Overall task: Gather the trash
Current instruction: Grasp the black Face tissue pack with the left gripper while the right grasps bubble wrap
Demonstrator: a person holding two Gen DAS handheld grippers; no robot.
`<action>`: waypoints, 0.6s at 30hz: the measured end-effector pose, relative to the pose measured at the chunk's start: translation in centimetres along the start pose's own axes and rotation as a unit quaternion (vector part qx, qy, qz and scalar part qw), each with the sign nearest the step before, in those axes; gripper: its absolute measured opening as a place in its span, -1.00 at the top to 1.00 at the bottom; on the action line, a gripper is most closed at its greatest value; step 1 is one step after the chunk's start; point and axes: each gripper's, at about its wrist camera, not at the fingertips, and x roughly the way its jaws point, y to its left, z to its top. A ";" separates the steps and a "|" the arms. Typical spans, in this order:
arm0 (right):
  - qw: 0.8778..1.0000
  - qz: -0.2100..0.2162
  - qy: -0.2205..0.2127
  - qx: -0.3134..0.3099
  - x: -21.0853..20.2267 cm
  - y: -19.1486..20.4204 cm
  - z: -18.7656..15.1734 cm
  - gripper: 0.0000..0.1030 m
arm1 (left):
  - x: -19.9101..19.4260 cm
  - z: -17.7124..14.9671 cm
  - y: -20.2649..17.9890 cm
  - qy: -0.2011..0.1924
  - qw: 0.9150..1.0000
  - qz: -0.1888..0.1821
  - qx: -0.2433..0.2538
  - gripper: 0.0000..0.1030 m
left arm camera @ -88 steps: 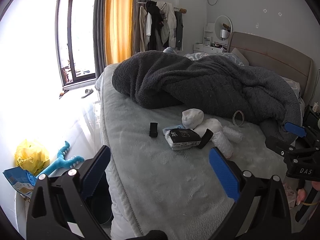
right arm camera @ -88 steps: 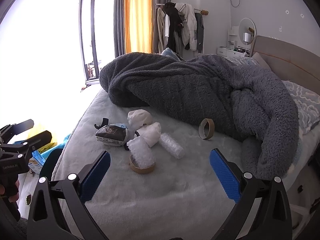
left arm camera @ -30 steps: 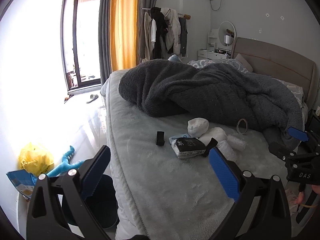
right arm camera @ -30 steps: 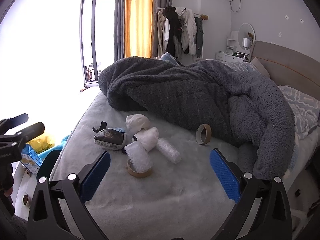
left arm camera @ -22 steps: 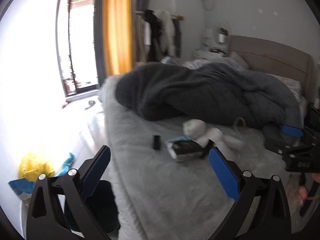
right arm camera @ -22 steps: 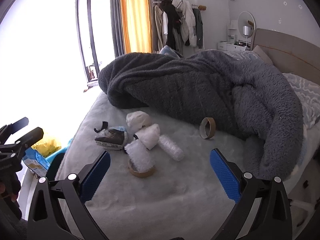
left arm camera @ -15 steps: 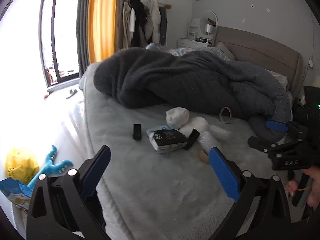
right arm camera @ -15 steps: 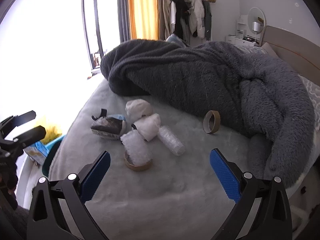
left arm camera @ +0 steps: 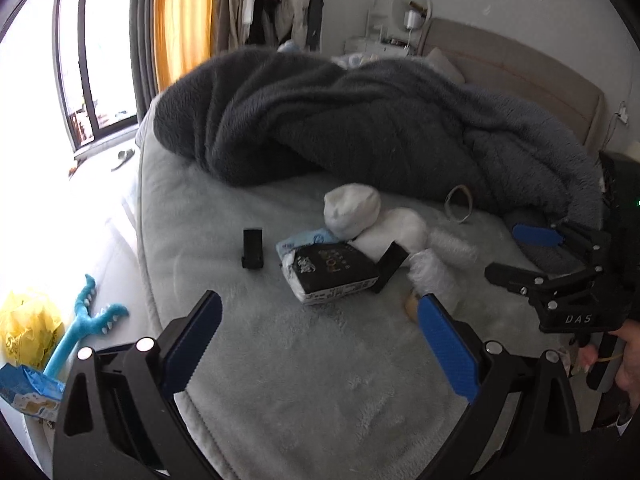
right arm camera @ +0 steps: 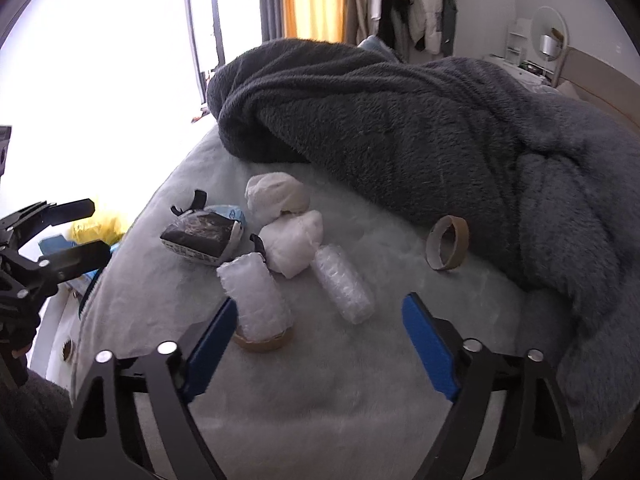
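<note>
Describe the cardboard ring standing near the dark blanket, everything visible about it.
The cardboard ring is an empty brown tape core, thin-walled, its hollow middle showing the bedcover. It stands on edge, tilted slightly, on the pale fleecy bedcover, right at the foot of the dark grey blanket; whether they touch is unclear. It sits apart from the other litter.

Pale bed bears grey blanket, wrapped packet, cardboard ring.
</note>
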 end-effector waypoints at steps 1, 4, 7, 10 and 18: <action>1.000 0.003 0.006 -0.006 0.4 -0.1 0.2 -0.51 | 0.5 0.0 0.3 0.009 1.000 -0.001 -0.007 -0.94; 1.000 0.003 0.023 -0.011 1.7 -0.6 0.5 -0.44 | 1.9 0.3 0.8 0.031 0.999 -0.003 -0.023 -0.94; 0.999 -0.001 0.038 -0.013 2.9 -1.3 0.8 -0.43 | 2.9 0.6 0.7 0.041 0.999 -0.006 -0.023 -0.94; 0.999 -0.002 0.047 -0.018 4.0 -1.7 1.0 -0.29 | 4.0 0.9 0.5 0.052 0.999 -0.004 -0.017 -0.94; 0.996 0.007 0.078 -0.035 6.8 -1.8 1.2 -0.16 | 7.0 1.5 1.2 0.085 0.996 -0.010 -0.035 -0.93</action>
